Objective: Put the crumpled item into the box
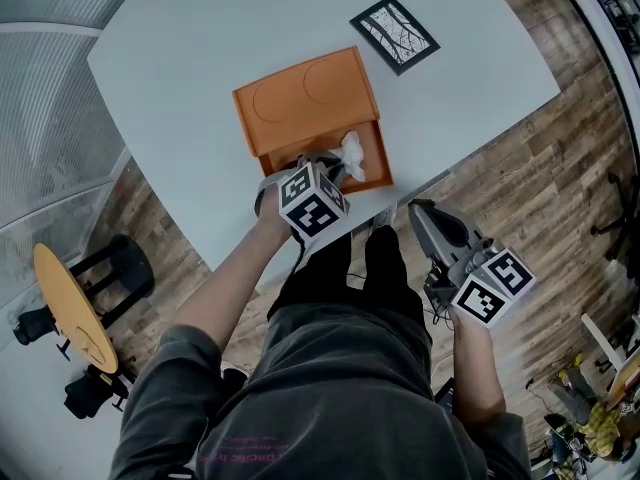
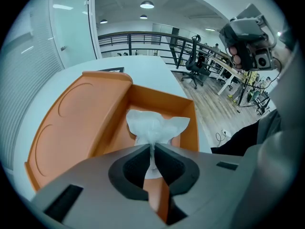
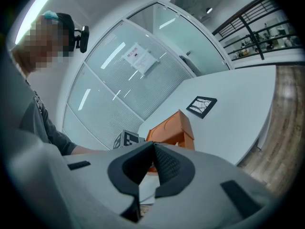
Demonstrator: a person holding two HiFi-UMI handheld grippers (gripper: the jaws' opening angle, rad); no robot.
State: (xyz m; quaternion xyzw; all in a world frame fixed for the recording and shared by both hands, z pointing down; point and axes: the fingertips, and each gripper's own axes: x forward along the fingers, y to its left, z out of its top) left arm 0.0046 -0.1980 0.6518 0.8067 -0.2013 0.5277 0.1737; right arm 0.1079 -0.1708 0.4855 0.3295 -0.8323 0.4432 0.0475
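White and thin, crinkled like tissue, the crumpled item (image 2: 155, 125) fans out just beyond the tips of my left gripper (image 2: 152, 148), whose jaws are pinched tight on its twisted tail. Its long axis runs straight ahead along the jaws. It hangs over the open compartment of the orange box (image 2: 190, 120), with the box walls ahead and to either side. The flat lid part (image 2: 71, 128) lies to the gripper's left. I judge that only a short drop and a release are needed. My right gripper (image 3: 152, 146) is closed on nothing and sits well apart, off the edge of the table (image 1: 200, 48), so the left is the nearer one.
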